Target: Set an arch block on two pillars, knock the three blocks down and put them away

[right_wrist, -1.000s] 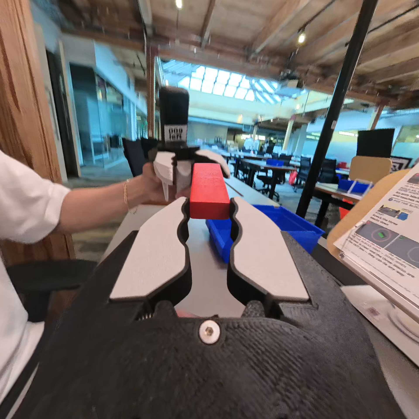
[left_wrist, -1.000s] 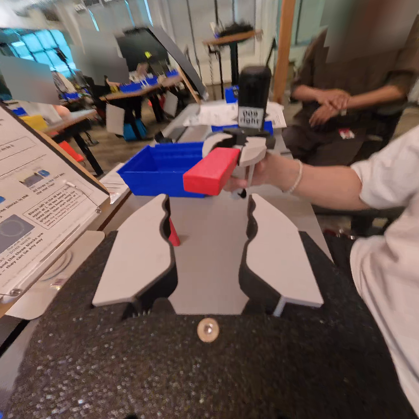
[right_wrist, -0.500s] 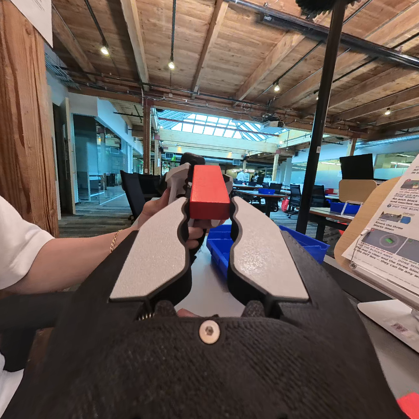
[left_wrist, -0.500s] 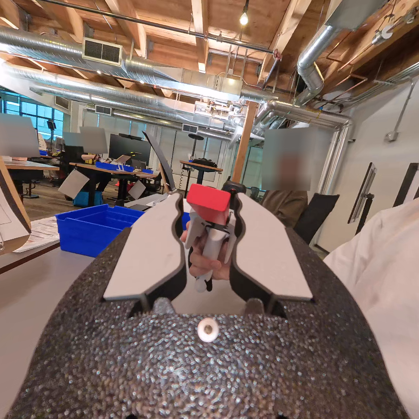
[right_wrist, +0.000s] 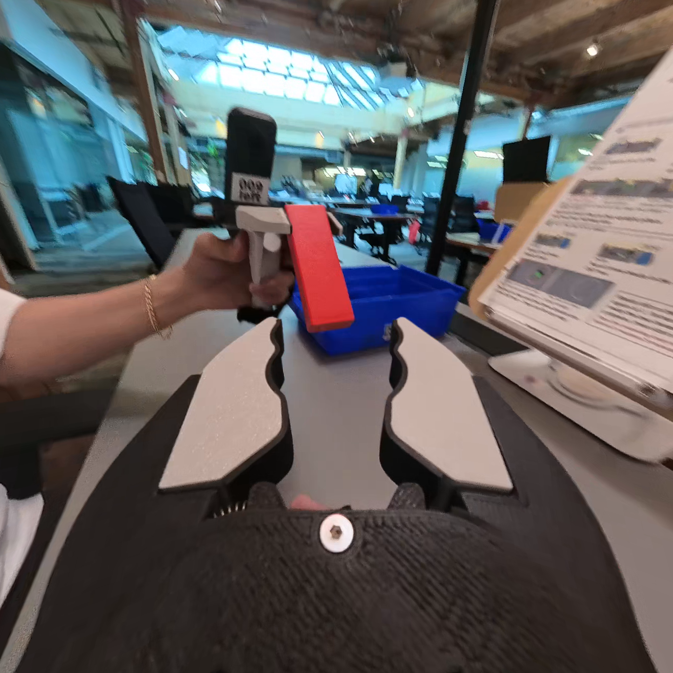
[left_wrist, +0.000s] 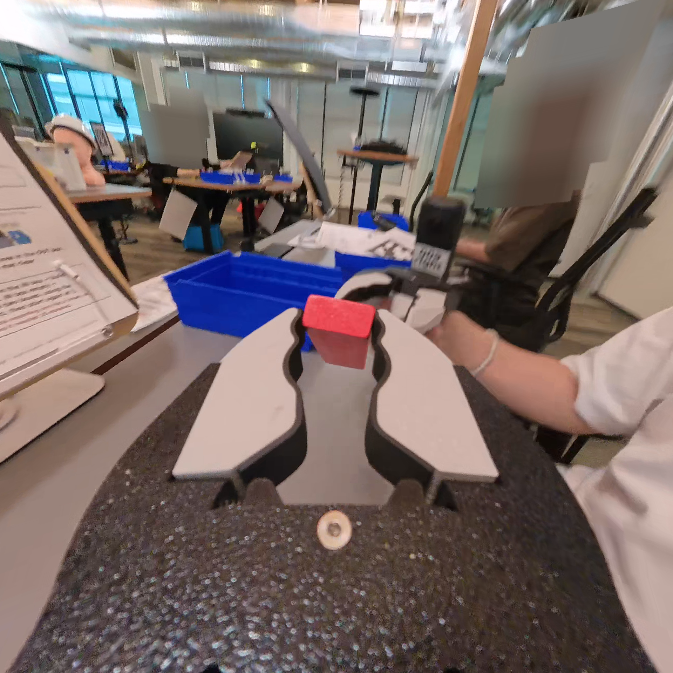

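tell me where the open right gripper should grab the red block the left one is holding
Probably the free lower end of the red block, approached head-on by the right gripper. The left gripper clamps its upper end, it slants down toward the open fingers, and their gap looks wider than the block.

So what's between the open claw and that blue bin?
In the right wrist view, the red block, held by the left claw, hangs between the open right claw and the blue bin, above grey table.

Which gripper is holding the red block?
The left gripper holds the red block between its fingers; the right gripper is open and empty.
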`<control>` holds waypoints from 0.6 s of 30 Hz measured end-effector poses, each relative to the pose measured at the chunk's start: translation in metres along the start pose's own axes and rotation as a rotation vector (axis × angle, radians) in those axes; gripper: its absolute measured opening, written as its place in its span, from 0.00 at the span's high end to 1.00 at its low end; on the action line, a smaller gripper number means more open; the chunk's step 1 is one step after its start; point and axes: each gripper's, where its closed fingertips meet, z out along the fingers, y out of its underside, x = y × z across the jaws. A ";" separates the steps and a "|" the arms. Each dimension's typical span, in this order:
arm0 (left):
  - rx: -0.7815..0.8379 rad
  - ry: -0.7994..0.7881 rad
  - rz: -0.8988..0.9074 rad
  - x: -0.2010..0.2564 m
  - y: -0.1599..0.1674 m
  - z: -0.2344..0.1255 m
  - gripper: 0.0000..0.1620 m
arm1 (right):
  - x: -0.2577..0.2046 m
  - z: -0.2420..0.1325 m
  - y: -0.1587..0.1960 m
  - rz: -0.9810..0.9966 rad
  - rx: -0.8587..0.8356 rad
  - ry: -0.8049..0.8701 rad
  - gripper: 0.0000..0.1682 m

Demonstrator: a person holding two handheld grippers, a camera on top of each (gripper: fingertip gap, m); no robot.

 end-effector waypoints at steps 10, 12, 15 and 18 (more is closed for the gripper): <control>-0.379 -0.049 0.140 -0.089 0.078 0.034 0.78 | 0.036 -0.064 0.009 -0.056 -0.193 0.203 0.66; -0.433 -0.046 0.116 -0.103 0.092 0.041 0.78 | 0.035 -0.066 0.011 -0.070 -0.206 0.197 0.66; -0.486 -0.057 0.106 -0.117 0.108 0.050 0.78 | 0.034 -0.067 0.013 -0.101 -0.233 0.189 0.65; -0.536 -0.069 0.113 -0.126 0.121 0.057 0.78 | 0.036 -0.067 0.012 -0.126 -0.240 0.192 0.64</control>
